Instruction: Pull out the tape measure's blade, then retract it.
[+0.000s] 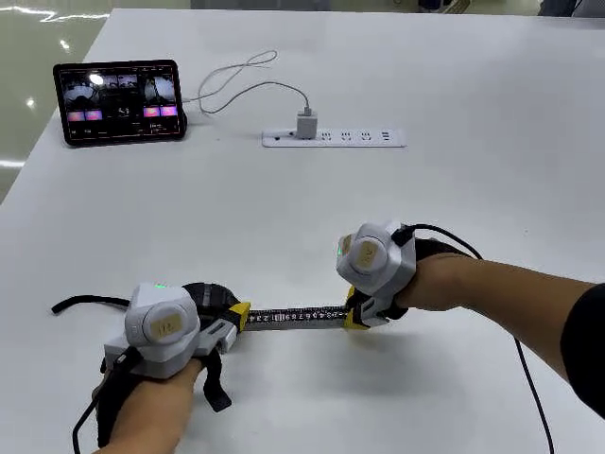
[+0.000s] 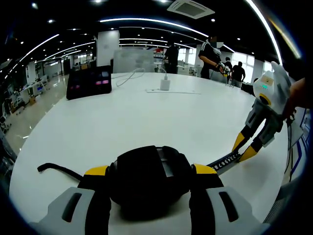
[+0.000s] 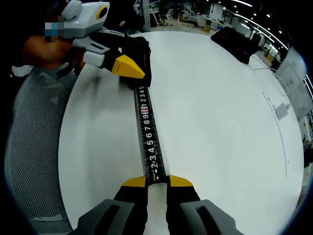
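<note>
White workbench (image 1: 454, 85), tape measure (image 1: 210, 301) with its blade (image 3: 149, 137) partly drawn.
The left gripper (image 2: 149, 171) has its jaws clamped on the black case (image 2: 146, 183); from the case the blade lies flat across to the right gripper (image 3: 156, 182), whose jaws pinch its tip. The pull seems underway; retracting remains. Beyond the case sit a tablet (image 1: 120, 100) and a power strip (image 1: 333, 138).

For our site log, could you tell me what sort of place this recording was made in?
Probably a large open-plan lab or office hall: long ceiling light strips, people standing in the background, and a big white table with a tablet and power strip.
</note>
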Motion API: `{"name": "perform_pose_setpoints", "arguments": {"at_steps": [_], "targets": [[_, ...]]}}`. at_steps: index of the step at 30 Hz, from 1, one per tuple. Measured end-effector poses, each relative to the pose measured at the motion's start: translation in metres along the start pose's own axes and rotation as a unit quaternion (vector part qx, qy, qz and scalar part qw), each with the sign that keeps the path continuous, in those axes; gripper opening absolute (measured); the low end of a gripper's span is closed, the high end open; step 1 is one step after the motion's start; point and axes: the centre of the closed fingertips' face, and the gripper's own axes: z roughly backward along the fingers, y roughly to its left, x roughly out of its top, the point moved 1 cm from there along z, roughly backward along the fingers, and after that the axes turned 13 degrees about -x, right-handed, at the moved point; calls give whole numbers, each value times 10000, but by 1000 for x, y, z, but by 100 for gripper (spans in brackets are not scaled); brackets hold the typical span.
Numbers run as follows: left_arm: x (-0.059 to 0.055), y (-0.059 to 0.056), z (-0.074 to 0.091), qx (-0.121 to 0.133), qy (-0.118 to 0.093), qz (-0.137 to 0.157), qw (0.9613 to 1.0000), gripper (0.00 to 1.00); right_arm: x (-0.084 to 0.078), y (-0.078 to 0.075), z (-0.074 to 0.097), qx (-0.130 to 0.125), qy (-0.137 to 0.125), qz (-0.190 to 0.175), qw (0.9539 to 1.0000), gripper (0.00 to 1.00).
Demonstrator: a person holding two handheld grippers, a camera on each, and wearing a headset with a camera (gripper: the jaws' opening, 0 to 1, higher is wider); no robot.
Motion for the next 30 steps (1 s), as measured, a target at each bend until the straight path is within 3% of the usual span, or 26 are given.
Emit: {"name": "perform_pose_setpoints", "arguments": {"at_steps": [30], "targets": [[0, 0, 0, -40, 39, 19, 10000, 60, 12, 3, -5, 15, -1, -44, 10000, 10]]}}
